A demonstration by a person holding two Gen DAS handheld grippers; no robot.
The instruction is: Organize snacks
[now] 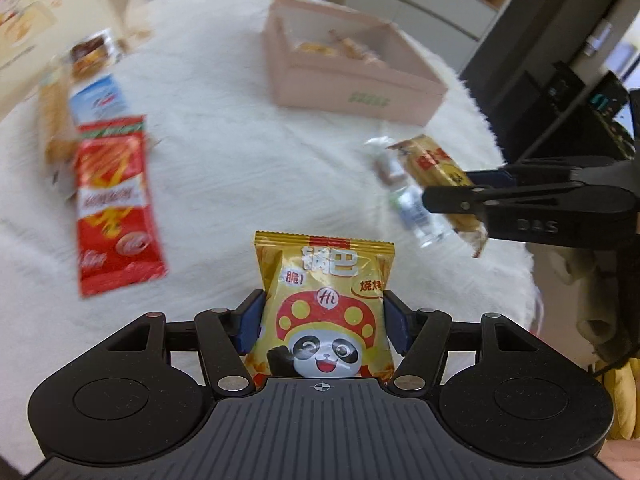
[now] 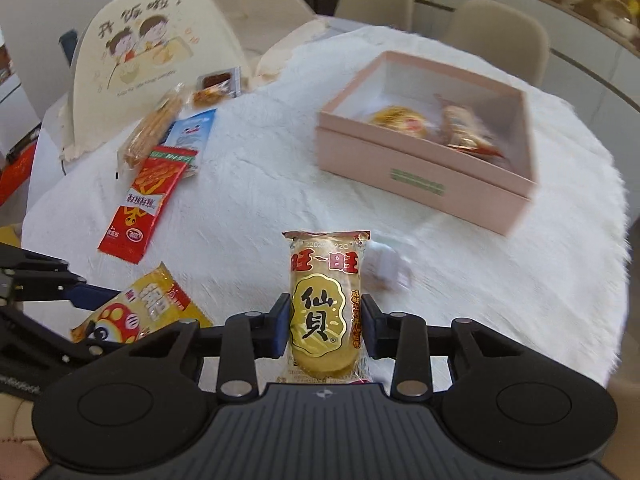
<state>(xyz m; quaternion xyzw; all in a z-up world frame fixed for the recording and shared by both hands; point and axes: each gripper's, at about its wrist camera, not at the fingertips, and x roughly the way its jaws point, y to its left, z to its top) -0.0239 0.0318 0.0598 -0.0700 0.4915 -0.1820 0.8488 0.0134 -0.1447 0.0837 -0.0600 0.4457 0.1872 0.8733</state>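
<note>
My left gripper point(image 1: 322, 322) is shut on a yellow panda snack bag point(image 1: 324, 304) and holds it above the white cloth; the bag also shows in the right wrist view point(image 2: 140, 306). My right gripper point(image 2: 324, 326) is shut on a rice cracker pack point(image 2: 324, 312), seen from the left wrist view point(image 1: 438, 184) at the right. An open pink box point(image 2: 424, 176) with a few snacks inside stands at the far right of the table point(image 1: 352, 92). A red snack packet point(image 2: 146, 200) lies at the left point(image 1: 114, 204).
A breadstick pack point(image 2: 154, 130), a blue-white packet point(image 2: 192, 130) and a small dark packet point(image 2: 216, 84) lie at the far left. A small clear-wrapped item point(image 2: 386, 268) lies behind the cracker. A cartoon-printed bag point(image 2: 148, 56) and beige chairs point(image 2: 496, 28) stand beyond the round table.
</note>
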